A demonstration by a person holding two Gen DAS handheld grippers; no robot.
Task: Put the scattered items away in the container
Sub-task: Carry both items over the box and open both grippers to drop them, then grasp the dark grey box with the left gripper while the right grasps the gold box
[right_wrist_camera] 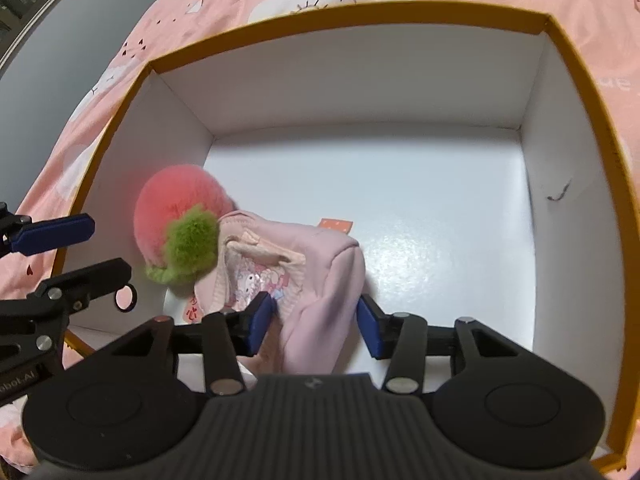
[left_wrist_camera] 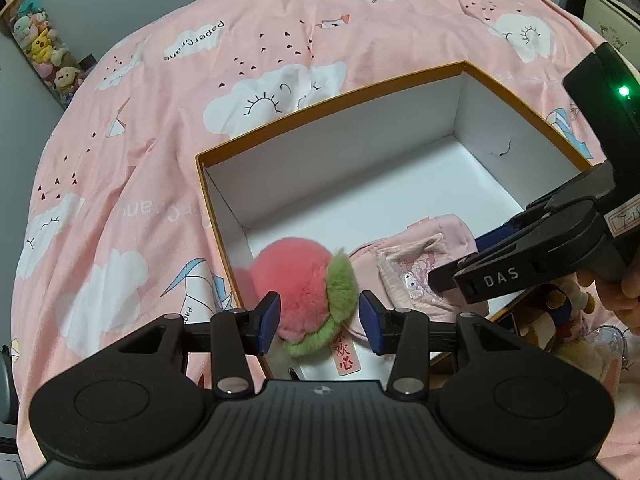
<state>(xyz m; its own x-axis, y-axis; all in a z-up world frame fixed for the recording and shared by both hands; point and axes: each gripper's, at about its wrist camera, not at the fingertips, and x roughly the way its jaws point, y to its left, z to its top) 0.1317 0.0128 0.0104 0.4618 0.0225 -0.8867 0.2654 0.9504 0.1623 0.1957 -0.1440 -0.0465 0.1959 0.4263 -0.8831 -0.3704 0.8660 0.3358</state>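
The left gripper (left_wrist_camera: 319, 322) hangs released, its blue pads either side of the plush peach (left_wrist_camera: 304, 292), which lies just ahead in the near left corner of the box (left_wrist_camera: 332, 110). The right gripper (right_wrist_camera: 316, 326) is likewise spread, straddling the pink pouch (right_wrist_camera: 304, 276) without clear contact; the pouch runs away from it, touching the peach on its left. More toys (left_wrist_camera: 568, 312) wait outside, nearer the right gripper.

Soft indoor light, fairly bright. Glare on the box (right_wrist_camera: 420, 240) floor ahead of the right jaws; faint shadows along its walls. Strong fisheye bending at the edges, corners dark; slight blur.
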